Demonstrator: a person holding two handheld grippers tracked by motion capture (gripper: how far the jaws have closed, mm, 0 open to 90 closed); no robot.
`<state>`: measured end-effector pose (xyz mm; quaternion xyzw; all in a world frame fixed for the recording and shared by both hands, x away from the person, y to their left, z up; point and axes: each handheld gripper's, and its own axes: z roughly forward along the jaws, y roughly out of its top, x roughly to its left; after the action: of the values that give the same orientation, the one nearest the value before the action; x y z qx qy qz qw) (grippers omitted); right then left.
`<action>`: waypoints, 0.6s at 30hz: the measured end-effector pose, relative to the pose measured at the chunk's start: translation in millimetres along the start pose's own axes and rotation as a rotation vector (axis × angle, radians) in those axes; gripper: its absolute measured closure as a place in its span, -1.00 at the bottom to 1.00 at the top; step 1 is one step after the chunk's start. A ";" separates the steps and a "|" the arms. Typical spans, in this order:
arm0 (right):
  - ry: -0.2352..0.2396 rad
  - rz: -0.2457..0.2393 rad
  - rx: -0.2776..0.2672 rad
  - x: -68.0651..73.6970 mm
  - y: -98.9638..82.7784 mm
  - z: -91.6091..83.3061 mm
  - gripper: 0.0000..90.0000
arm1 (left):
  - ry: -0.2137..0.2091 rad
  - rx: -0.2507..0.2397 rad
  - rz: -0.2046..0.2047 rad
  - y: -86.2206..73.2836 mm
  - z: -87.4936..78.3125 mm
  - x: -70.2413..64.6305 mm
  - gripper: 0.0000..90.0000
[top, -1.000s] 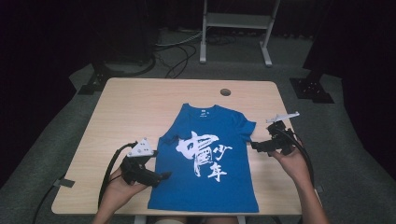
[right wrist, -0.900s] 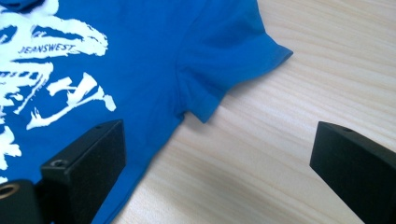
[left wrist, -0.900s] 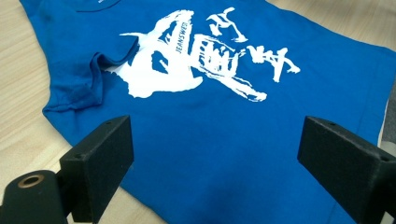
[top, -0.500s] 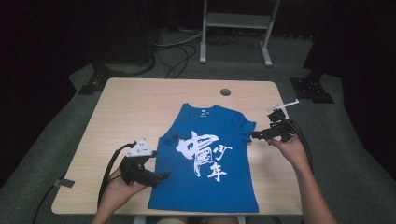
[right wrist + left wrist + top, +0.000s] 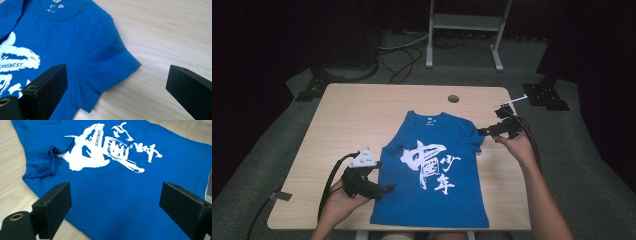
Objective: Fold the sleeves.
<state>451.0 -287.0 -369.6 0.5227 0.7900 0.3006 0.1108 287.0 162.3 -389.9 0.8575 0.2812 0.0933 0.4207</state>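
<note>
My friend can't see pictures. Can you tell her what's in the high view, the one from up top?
A blue T-shirt with white writing lies flat on a wooden table, its left sleeve folded in. A person's hands reach in from the bottom, each holding a black hand-held gripper: the left hand-held gripper at the shirt's lower left edge, the right hand-held gripper by the right sleeve.

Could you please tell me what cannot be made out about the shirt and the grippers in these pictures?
- Blue T-shirt: the collar label print is too small to read in the right gripper view.
- Its left sleeve lies folded over; what is beneath is hidden.
- Right gripper: in the high view, too small to judge the jaws' gap.
</note>
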 end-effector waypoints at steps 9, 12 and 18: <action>0.001 0.056 0.018 -11.0 1.3 13.7 -0.87 | -0.002 -0.001 0.001 0.2 1.8 0.0 -0.78; -0.007 0.072 0.040 -14.4 0.5 20.1 -0.87 | -0.004 0.002 0.003 0.4 3.3 0.1 -0.78; -0.016 0.088 0.059 -16.6 0.7 29.6 -0.73 | -0.006 0.003 0.006 1.0 4.8 0.0 -0.78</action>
<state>473.1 -291.1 -395.0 0.5623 0.7740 0.2776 0.0882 289.4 158.5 -392.1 0.8592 0.2777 0.0914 0.4198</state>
